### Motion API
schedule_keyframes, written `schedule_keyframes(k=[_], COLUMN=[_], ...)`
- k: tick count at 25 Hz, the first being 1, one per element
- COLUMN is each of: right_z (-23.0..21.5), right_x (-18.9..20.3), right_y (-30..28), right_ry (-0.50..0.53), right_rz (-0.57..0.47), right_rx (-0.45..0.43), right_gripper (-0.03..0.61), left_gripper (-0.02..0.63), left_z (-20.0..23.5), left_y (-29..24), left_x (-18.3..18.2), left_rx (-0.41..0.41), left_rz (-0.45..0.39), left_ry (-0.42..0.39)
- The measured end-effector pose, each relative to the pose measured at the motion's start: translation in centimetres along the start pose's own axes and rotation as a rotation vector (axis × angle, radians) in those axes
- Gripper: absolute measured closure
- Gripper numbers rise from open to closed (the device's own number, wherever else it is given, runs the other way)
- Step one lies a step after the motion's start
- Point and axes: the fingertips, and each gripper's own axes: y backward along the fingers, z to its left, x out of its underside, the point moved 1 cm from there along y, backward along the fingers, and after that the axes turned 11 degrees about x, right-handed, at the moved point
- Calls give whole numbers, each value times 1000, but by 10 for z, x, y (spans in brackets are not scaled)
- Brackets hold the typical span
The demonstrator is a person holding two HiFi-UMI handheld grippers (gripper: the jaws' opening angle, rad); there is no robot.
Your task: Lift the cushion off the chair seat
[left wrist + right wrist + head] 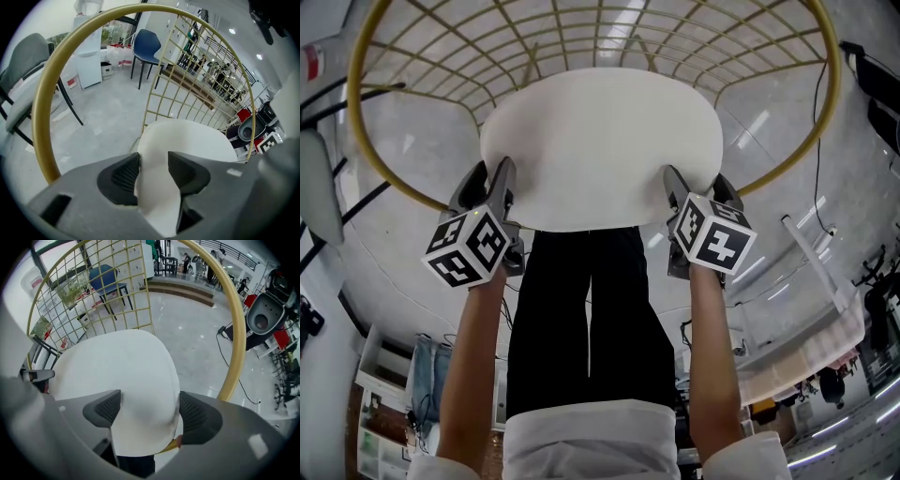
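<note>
While arms reach down, left tool (487, 184) and right tool (698, 190) straddle the cushion (600, 141).

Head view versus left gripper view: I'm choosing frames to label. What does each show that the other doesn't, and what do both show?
Only the head view: the person's arms and black trousers, and the cushion's whole round outline. Only the left gripper view: the cushion's edge between the left gripper's jaws, and a blue chair beyond. Both: the white cushion lying in the gold wire chair.
</note>
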Motion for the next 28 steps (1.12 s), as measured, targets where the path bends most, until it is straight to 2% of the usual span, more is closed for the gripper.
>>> schedule_keyframes(k=[12, 15, 19, 25, 28], right_z=[4, 3, 4, -1, -1], right_x=[0, 0, 2, 2, 2], right_y=[-8, -7, -4, 1, 10], right_ry=[-22, -25, -9, -2, -13], right_rz=[12, 15, 8, -7, -28], right_rx=[-8, -8, -2, 10, 11], right_gripper=[198, 207, 279, 324, 388], left_gripper=[434, 455, 480, 522, 528], left_z=[3, 4, 6, 1, -2], left_y=[0, 0, 1, 5, 7], left_x=[1, 2, 2, 3, 3], left_rx=[-69, -72, -69, -66, -59], left_rz=[-36, -28, -15, -24, -27], left_ry=[-24, -29, -26, -29, -34])
